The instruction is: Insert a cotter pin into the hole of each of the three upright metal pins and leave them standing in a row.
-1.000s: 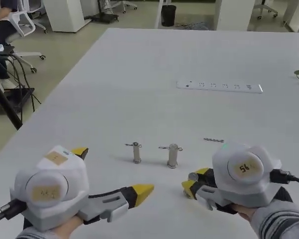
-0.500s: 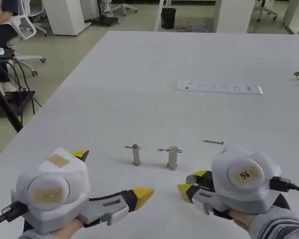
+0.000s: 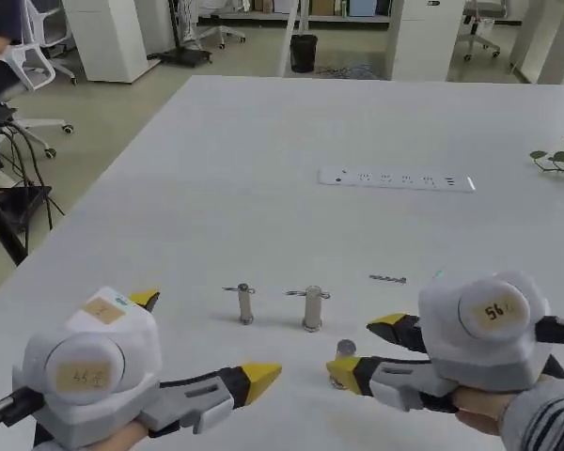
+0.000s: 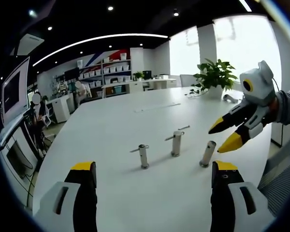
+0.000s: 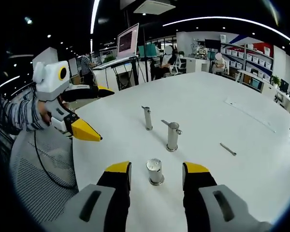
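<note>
The white flat table (image 3: 263,141) bears a bare silver metal pin (image 3: 344,350) upright between the tips of the right claw (image 3: 352,345), two cotter-pinned steel pins (image 3: 312,308) (image 3: 245,304) beyond, then a loose thin cotter pin (image 3: 387,278) and a white power strip (image 3: 396,179).

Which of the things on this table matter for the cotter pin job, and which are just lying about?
For the job: left metal pin and middle metal pin, both already cottered; bare third pin; loose cotter pin.
Lying about: power strip; leafy sprig.
</note>
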Action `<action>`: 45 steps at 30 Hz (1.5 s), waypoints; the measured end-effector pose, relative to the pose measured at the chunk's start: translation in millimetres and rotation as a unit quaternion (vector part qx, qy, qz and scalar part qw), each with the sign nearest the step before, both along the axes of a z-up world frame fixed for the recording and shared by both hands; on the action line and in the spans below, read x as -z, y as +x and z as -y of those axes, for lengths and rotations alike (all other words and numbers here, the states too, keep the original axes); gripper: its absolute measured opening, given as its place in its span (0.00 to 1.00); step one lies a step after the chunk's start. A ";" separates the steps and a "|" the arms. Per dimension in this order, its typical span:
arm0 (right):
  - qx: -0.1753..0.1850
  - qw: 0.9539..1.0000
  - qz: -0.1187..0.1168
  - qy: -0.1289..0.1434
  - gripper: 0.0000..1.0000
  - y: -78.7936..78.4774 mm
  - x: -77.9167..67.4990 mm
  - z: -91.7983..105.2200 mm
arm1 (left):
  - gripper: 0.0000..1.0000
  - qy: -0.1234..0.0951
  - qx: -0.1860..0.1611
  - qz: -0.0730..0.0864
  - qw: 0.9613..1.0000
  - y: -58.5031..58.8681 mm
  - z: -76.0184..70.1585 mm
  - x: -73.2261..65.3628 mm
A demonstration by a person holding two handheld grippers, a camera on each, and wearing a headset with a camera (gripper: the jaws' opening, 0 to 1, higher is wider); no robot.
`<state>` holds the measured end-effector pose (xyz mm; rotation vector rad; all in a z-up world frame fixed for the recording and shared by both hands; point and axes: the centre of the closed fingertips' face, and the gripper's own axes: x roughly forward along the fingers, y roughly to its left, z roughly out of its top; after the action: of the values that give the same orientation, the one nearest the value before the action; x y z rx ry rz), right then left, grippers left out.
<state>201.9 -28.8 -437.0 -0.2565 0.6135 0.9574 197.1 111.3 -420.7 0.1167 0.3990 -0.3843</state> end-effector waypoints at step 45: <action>-0.109 0.975 -0.055 -0.184 0.21 143.8 50.2 59.9 | 0.99 -0.014 0.024 -0.026 0.999 -3.8 9.1 9.7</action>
<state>345.6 -88.7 -487.2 -0.6145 0.8778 1.0703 193.3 102.2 -430.4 0.0905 0.4420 -0.4412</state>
